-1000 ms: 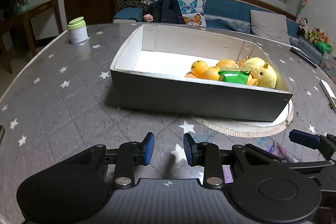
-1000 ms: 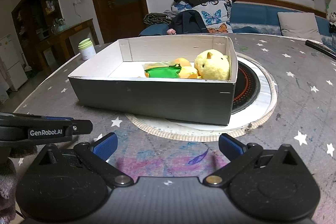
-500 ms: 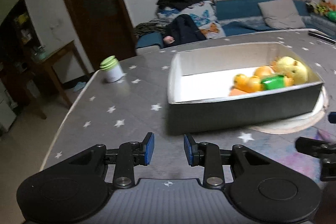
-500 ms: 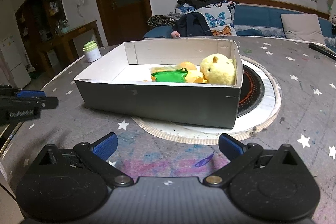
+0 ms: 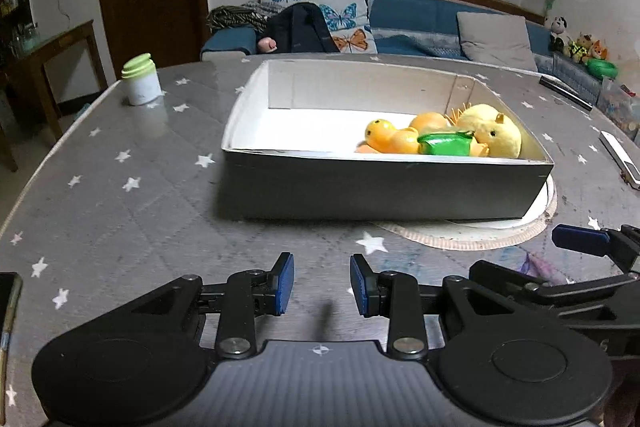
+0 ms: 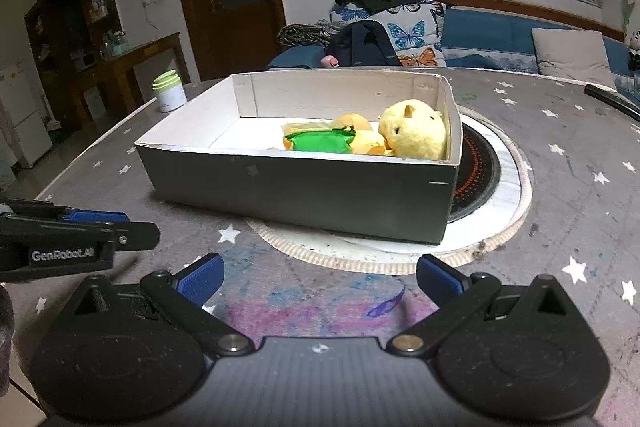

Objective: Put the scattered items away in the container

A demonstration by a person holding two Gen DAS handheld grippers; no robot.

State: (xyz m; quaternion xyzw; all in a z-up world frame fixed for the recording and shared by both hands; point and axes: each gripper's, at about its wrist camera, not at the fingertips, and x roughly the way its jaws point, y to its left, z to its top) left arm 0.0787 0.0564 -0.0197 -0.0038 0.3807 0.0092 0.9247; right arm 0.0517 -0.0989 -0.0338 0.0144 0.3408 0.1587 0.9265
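A grey box with a white inside (image 5: 384, 187) (image 6: 304, 187) stands mid-table. In its right end lie a yellow plush toy (image 5: 494, 137) (image 6: 416, 131), an orange duck (image 5: 386, 137), an orange fruit (image 5: 429, 121) and a green toy (image 5: 444, 145) (image 6: 320, 141). My left gripper (image 5: 322, 285) hangs in front of the box, its jaws a narrow gap apart and empty. My right gripper (image 6: 318, 277) is wide open and empty, also in front of the box. Each gripper shows at the edge of the other's view.
A white jar with a green lid (image 5: 140, 81) (image 6: 170, 93) stands at the far left of the starred grey table (image 5: 120, 207). A round hotplate ring (image 6: 500, 187) lies under the box's right end. A remote (image 5: 618, 161) and a black stick (image 6: 612, 101) lie right. A phone edge (image 5: 8, 311) is at left.
The left gripper swung left and back, facing the box again from a little nearer. The right gripper barely moved. Both jaws kept their openings.
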